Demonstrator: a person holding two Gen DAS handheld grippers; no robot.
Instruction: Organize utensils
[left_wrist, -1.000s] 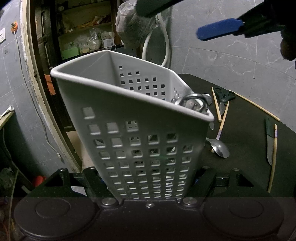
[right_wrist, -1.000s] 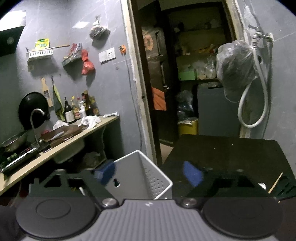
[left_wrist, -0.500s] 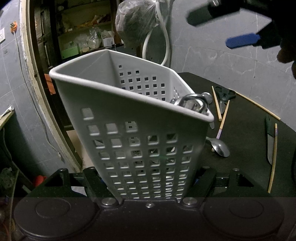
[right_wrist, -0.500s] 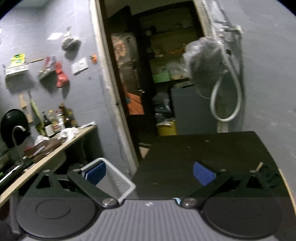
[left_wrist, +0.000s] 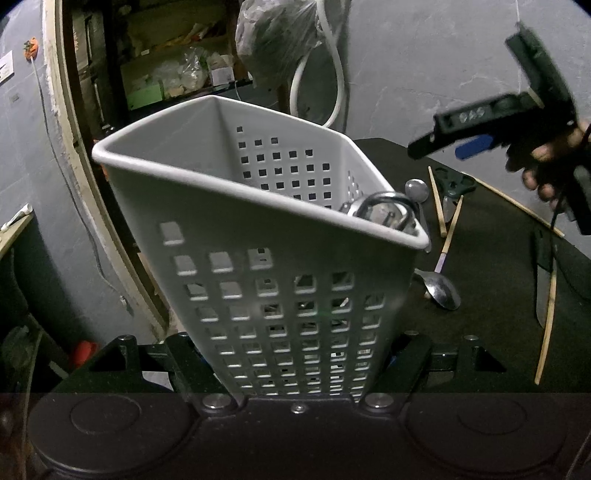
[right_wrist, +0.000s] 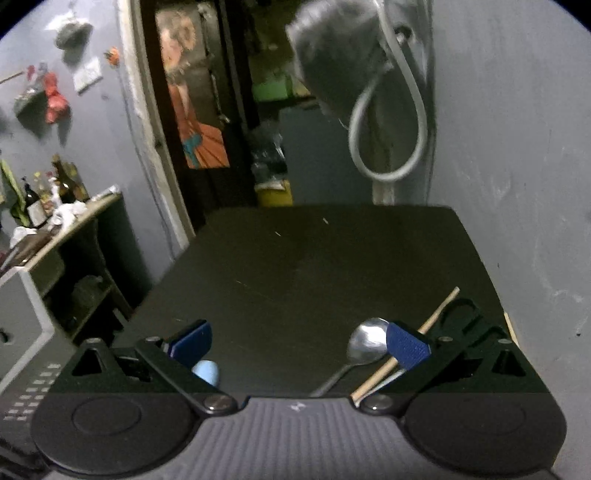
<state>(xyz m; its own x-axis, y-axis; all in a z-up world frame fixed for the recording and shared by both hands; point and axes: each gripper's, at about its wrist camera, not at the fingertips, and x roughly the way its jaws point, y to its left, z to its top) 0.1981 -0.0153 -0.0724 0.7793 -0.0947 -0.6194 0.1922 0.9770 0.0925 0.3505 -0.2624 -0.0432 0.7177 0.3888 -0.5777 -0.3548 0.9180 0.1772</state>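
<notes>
My left gripper (left_wrist: 295, 354) is shut on the base of a grey perforated utensil basket (left_wrist: 258, 229) and holds it tilted over the black table's left edge. Metal utensils (left_wrist: 384, 214) lie in its right corner. On the table lie spoons (left_wrist: 441, 290), chopsticks (left_wrist: 448, 236), scissors (left_wrist: 456, 184) and a knife (left_wrist: 541, 291). My right gripper (right_wrist: 299, 343) is open and empty, low over the table above a spoon (right_wrist: 364, 341) and a chopstick (right_wrist: 432, 317). It shows in the left wrist view (left_wrist: 469, 136) at upper right.
The black table (right_wrist: 314, 258) ends near a doorway and a grey wall at the back. A white hose (right_wrist: 388, 122) and a bagged bundle (right_wrist: 332, 55) hang on the wall. A counter with bottles (right_wrist: 55, 192) stands at left.
My right gripper has swung right and down, from above the basket toward the spoon and chopstick on the table. The left gripper and basket have stayed still.
</notes>
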